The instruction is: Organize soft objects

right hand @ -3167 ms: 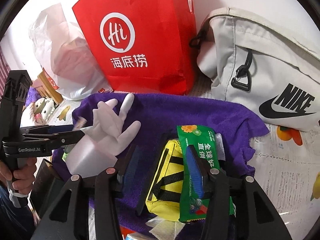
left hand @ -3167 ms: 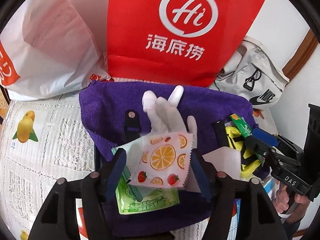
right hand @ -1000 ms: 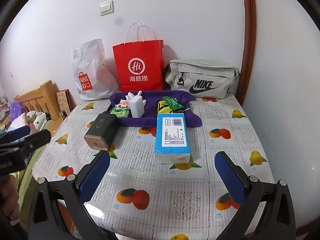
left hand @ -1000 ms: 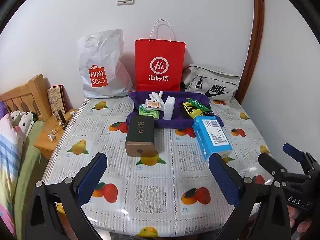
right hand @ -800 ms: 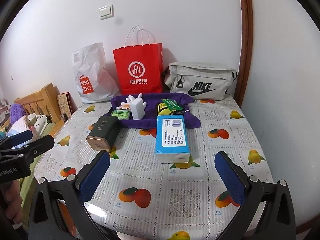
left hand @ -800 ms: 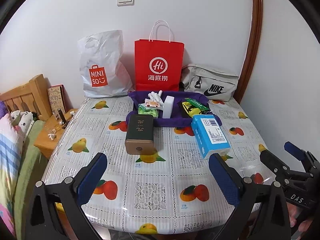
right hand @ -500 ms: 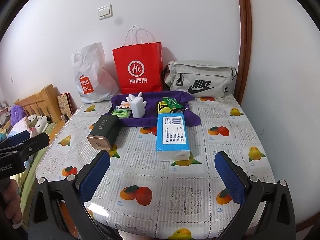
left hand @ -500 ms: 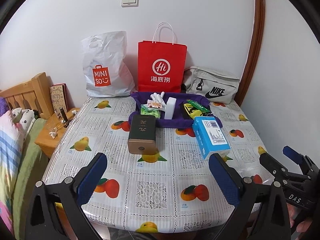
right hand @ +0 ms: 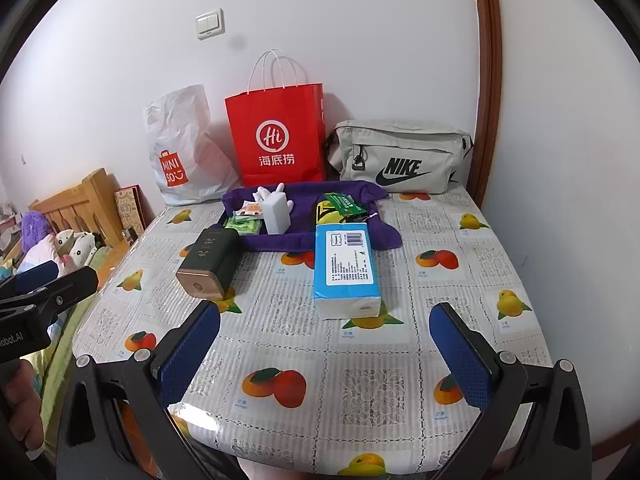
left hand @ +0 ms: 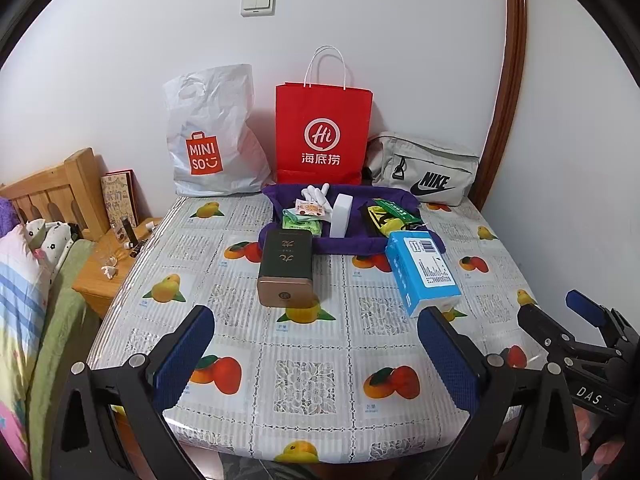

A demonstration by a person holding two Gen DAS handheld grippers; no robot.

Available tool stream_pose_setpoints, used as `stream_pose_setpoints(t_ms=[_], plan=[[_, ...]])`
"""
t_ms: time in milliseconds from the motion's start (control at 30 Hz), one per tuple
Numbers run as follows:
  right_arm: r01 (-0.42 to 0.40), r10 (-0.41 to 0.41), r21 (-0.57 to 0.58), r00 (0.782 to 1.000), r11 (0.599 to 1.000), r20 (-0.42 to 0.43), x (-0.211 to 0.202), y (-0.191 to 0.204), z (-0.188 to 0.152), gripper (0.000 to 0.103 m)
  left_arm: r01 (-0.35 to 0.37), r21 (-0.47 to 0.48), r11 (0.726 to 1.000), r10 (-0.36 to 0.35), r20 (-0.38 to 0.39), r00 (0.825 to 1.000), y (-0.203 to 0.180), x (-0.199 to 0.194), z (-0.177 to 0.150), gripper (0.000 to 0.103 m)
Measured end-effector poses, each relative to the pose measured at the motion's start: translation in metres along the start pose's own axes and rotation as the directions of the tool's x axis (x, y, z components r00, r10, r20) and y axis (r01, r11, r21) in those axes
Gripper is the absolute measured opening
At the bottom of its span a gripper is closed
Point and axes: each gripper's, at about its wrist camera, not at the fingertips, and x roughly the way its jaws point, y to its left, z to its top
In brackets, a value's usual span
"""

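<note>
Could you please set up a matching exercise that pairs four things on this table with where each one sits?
Things:
1. blue tissue pack
2. dark green box
3. red paper bag
4. white glove

Places:
A. on the purple cloth
B. upright against the wall, between the white Miniso bag and the grey Nike bag
C. on the tablecloth, in front of the cloth's right end
D. on the tablecloth, in front of the cloth's left end

Pairs: 1-C, 2-D, 3-B, 4-A
</note>
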Motion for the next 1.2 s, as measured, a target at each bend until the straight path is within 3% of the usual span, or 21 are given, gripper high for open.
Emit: stream_pose_setpoints(t_ms=[1200], plan=[[-0.010, 0.010, -0.007, 1.000, 1.000, 0.000, -0.0016, 0.0029, -0.0041, 0.103, -0.006, -0.002, 1.000, 0.006, 0.003, 1.000, 0.0018, -0.0056, -0.0029, 0.103]])
